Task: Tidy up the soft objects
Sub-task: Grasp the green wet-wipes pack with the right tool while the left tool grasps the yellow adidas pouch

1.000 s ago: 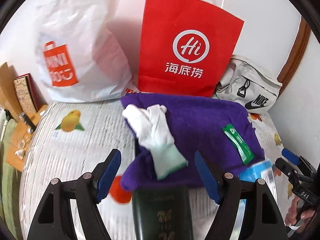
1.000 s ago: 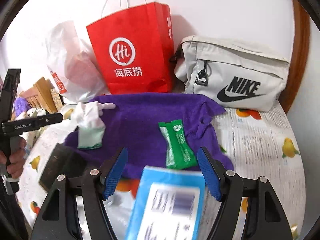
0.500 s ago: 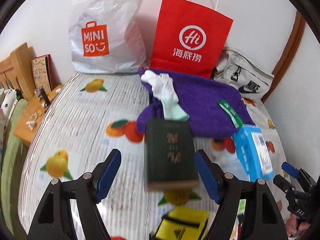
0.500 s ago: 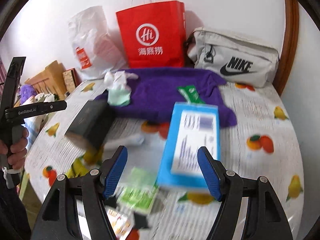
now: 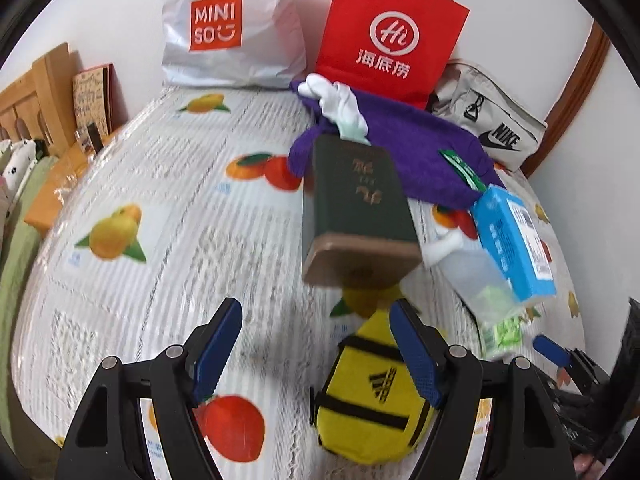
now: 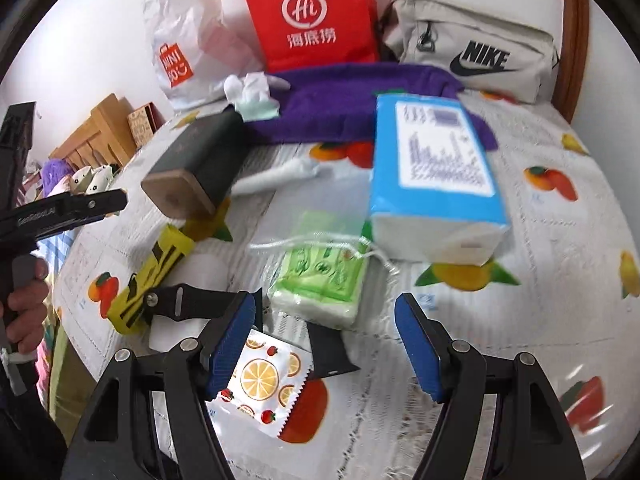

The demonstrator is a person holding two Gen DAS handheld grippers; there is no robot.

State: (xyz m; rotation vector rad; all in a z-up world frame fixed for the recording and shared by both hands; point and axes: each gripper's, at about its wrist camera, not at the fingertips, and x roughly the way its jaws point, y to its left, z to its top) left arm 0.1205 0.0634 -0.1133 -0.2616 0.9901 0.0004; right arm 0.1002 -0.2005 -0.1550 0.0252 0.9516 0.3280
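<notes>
Fuzzy purple cloth [image 5: 416,148], glossy red paper bag [image 5: 390,36], crinkly plastic bag [image 5: 232,28]

both wrist views downward, table [image 5: 168,184] shared

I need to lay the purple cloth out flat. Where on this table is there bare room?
Free: the tablecloth's left half, between the MINISO bag, the dark green box and the wooden shelf. Crowded: the right, around the blue tissue pack, green packet and yellow pouch.

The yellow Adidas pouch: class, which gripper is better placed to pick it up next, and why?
Left. The yellow Adidas pouch lies just ahead of the open left gripper; the right gripper faces the green tissue pack.
</notes>
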